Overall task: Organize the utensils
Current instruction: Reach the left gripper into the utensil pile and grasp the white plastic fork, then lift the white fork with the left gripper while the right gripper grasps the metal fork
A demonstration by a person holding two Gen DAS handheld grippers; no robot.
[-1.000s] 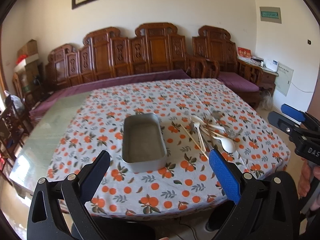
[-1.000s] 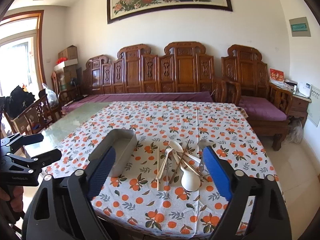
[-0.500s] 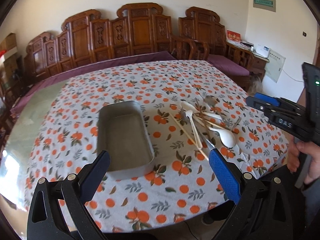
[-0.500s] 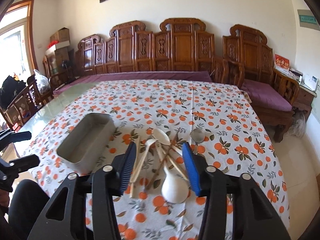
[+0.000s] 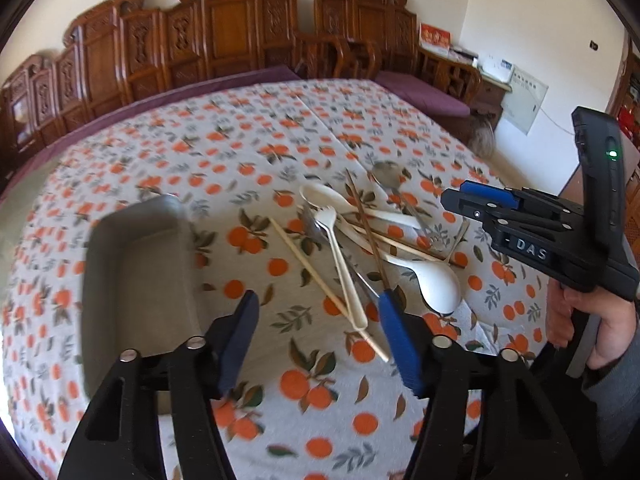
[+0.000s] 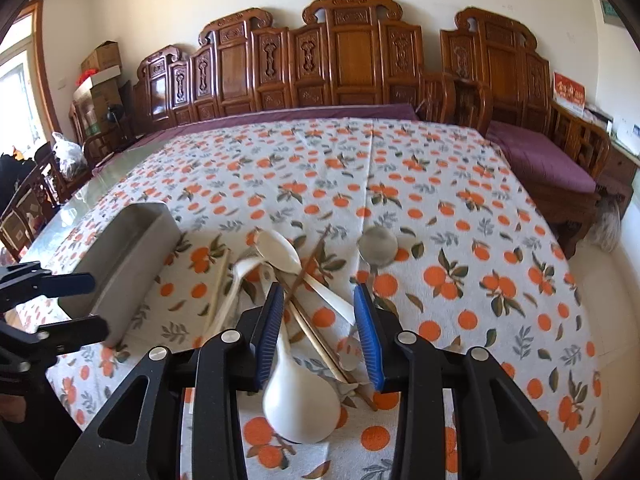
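- Left gripper [image 5: 316, 320]: jaws closing, nothing pressed between the blue pads; poised over bare tablecloth [image 5: 280, 148] between the grey metal tray [image 5: 132, 280] and the near ends of a pale chopstick [image 5: 320, 280] and a white plastic fork [image 5: 340, 256].
- Right gripper [image 6: 318, 328]: jaws closing astride the utensil pile; large white soup spoon [image 6: 298, 396] and brown chopsticks [image 6: 316, 340] between the pads, seemingly untouched, though contact is hard to judge.
- Tray empty, left of the pile; metal spoon [image 6: 378, 246] at the pile's far edge.
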